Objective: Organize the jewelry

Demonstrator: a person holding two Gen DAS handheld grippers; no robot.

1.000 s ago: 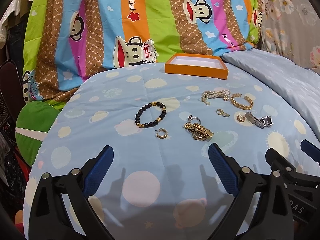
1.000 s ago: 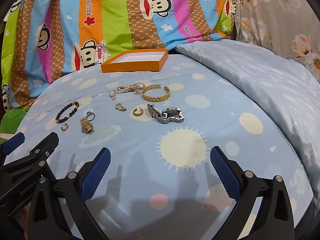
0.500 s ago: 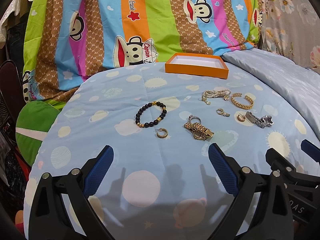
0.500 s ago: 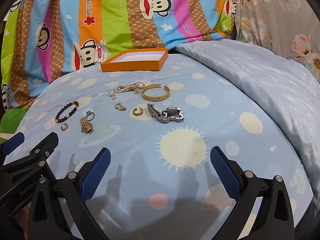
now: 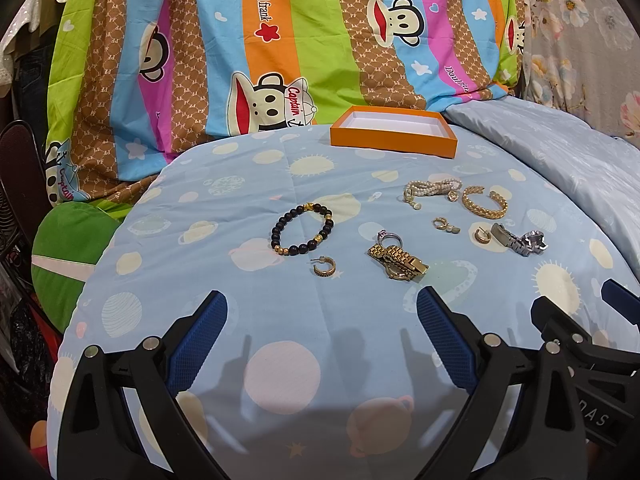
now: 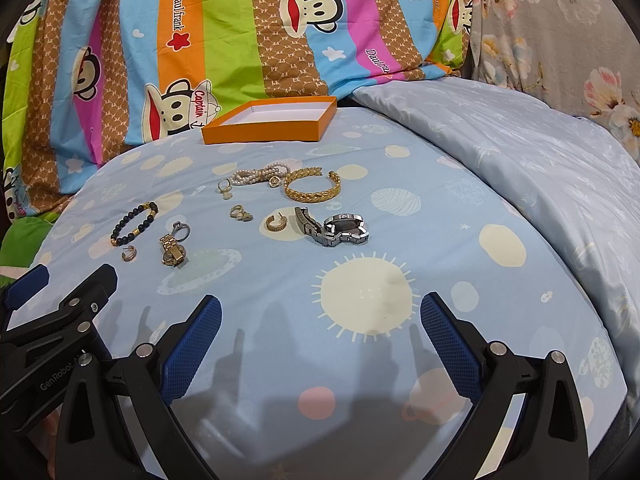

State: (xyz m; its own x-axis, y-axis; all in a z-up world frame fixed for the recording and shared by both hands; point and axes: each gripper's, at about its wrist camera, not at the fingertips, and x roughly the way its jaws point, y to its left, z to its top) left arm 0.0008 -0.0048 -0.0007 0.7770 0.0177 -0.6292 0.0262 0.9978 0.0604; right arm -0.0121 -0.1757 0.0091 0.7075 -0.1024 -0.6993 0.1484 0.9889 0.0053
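Jewelry lies scattered on a light blue sheet (image 5: 280, 360). A black bead bracelet (image 5: 302, 228) (image 6: 134, 222), a gold hoop earring (image 5: 324, 269), a gold watch (image 5: 398, 263) (image 6: 173, 250) and a silver ring (image 5: 388, 236) sit on the left. A pearl bracelet (image 6: 256, 175), gold cuff (image 6: 313, 188) and silver watch (image 6: 334, 229) lie further right. An empty orange box (image 5: 394, 136) (image 6: 272, 120) stands behind them. My left gripper (image 5: 322, 320) and right gripper (image 6: 320, 322) hang open, short of the pieces, holding nothing.
A striped cartoon monkey blanket (image 5: 280, 40) rises behind the box. A pale blue quilt (image 6: 520, 152) bulges at the right. A green cushion (image 5: 68, 248) lies off the left edge. Small gold earrings (image 6: 240, 213) sit mid-cluster.
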